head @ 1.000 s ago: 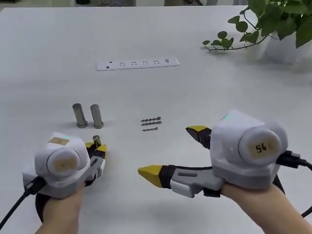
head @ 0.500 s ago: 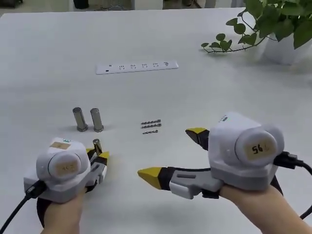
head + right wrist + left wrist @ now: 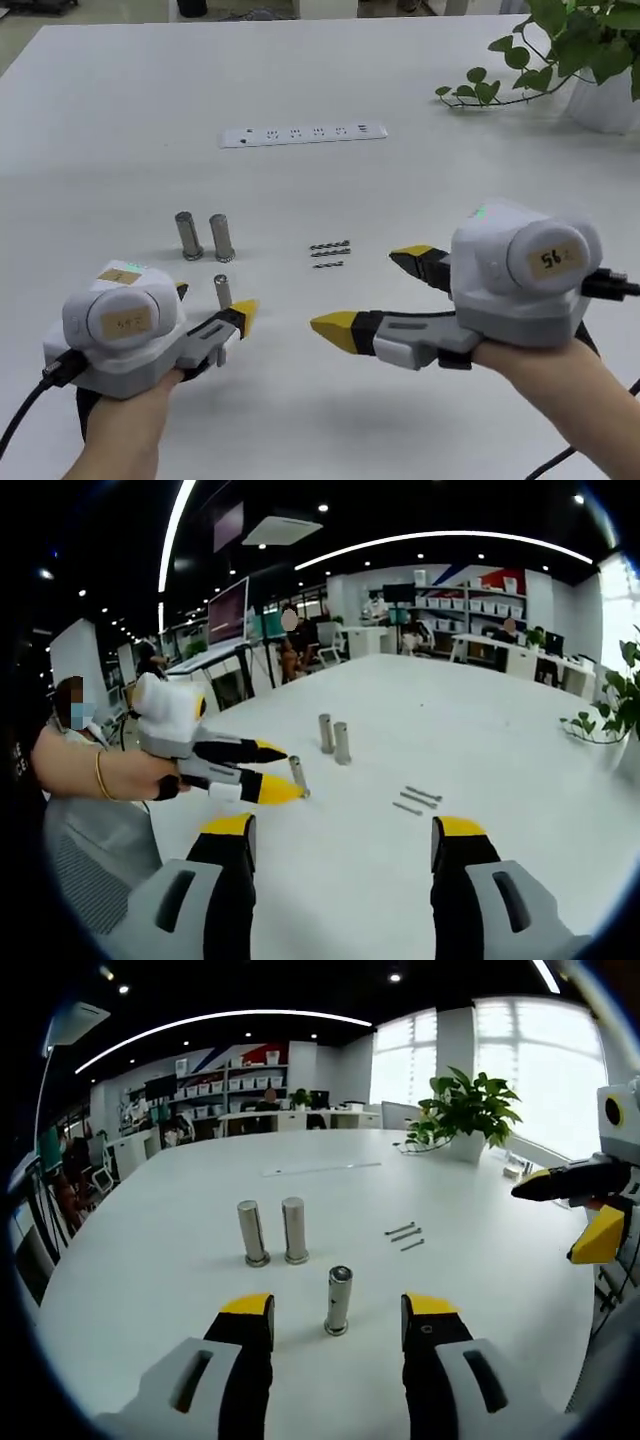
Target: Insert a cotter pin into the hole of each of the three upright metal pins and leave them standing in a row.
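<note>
Three upright metal pins stand on the white table. Two of them (image 3: 187, 235) (image 3: 221, 237) stand side by side; the third pin (image 3: 222, 292) stands alone in front of them, between the tips of my left gripper (image 3: 213, 300). In the left gripper view that pin (image 3: 338, 1300) is free, with a gap to each yellow jaw tip; the gripper is open. Three cotter pins (image 3: 330, 253) lie in a small stack to the right. My right gripper (image 3: 372, 293) hovers open and holds nothing, just right of the cotter pins (image 3: 415, 800).
A white power strip (image 3: 303, 133) lies further back on the table. A potted plant (image 3: 575, 45) stands at the far right corner. People sit at desks in the office behind, in the right gripper view.
My left gripper's jaws have spread apart and let go of the third pin, which stays upright. The right gripper has hardly moved; the head camera has shifted.
</note>
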The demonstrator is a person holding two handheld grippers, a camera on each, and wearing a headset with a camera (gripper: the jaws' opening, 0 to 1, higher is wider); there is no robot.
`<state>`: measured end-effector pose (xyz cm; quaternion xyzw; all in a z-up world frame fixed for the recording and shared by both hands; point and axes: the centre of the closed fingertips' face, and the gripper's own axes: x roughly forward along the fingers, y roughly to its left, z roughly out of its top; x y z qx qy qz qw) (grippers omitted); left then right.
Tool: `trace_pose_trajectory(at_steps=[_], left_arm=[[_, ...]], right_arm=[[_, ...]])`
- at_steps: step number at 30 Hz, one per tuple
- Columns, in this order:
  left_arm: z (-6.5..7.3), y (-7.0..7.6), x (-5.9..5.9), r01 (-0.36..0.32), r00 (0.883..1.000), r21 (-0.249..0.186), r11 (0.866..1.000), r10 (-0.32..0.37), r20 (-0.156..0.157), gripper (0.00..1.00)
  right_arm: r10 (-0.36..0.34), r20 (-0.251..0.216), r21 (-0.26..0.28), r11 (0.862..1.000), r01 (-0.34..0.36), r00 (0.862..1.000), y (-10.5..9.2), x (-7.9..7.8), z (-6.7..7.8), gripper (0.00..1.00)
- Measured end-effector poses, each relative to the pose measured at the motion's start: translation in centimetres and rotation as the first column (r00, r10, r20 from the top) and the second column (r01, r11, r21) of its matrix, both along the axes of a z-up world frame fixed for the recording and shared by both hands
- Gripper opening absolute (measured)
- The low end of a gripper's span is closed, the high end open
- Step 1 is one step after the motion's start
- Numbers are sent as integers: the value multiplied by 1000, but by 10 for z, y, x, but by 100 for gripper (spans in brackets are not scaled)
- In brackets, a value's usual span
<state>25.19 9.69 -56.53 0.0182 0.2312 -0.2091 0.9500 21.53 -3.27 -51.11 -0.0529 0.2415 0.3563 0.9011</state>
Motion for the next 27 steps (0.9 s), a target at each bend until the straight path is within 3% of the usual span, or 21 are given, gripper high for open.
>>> trace_pose_trajectory(at_steps=[2,6,12,17,21,27], left_arm=[[1,2,-3,17,1000,28,999,-17,4,52],[7,4,-10,26,1000,13,1000,-26,6,60],[20,5,-18,61,998,25,998,-62,23,69],[27,3,-26,88,996,10,996,-88,22,74],[32,4,-29,94,995,-22,995,-93,31,75],[36,11,-31,94,995,-30,995,-93,29,75]], right_arm=[[26,-10,-16,1000,-27,1000,3,4,-1,67],[67,-40,-7,998,-68,997,10,10,-1,65],[134,-75,-72,988,-140,988,14,20,-6,60],[176,-98,-143,972,-188,980,15,33,-15,50],[210,-81,-219,950,-223,974,13,44,-21,32],[238,-131,-276,924,-266,963,14,56,-38,28]])
